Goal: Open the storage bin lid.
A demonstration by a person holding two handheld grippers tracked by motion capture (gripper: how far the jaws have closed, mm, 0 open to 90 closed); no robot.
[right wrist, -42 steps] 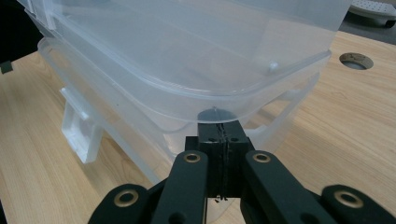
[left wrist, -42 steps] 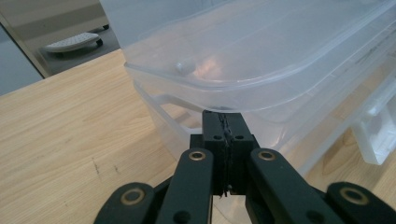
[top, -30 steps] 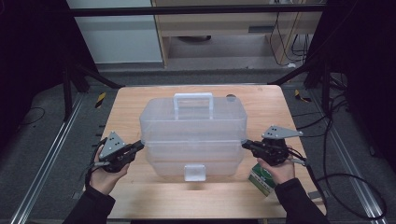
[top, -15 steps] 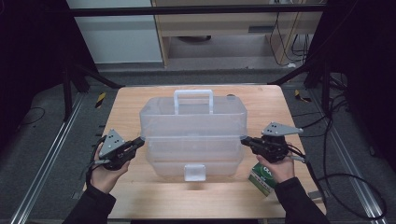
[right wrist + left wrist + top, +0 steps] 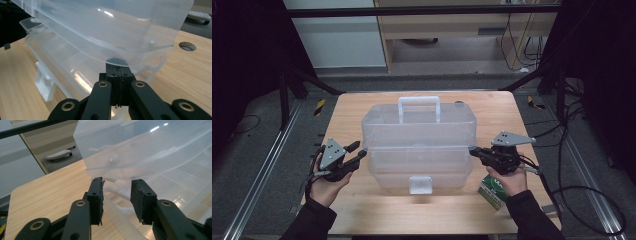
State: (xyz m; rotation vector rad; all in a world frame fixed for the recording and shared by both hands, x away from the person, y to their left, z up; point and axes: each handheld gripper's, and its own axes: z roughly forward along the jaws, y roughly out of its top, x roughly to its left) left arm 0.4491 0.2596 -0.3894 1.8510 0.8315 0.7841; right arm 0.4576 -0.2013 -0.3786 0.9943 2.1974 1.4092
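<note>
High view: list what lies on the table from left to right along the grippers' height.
left gripper → clear plastic box → right gripper → green packet, under the right hand.

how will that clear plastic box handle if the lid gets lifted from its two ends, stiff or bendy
The clear plastic box looks thin-walled, so its lid will probably flex. It appears empty, so likely light and apt to slide on the smooth wooden table. The glossy rim may slip off the shut right gripper.
</note>
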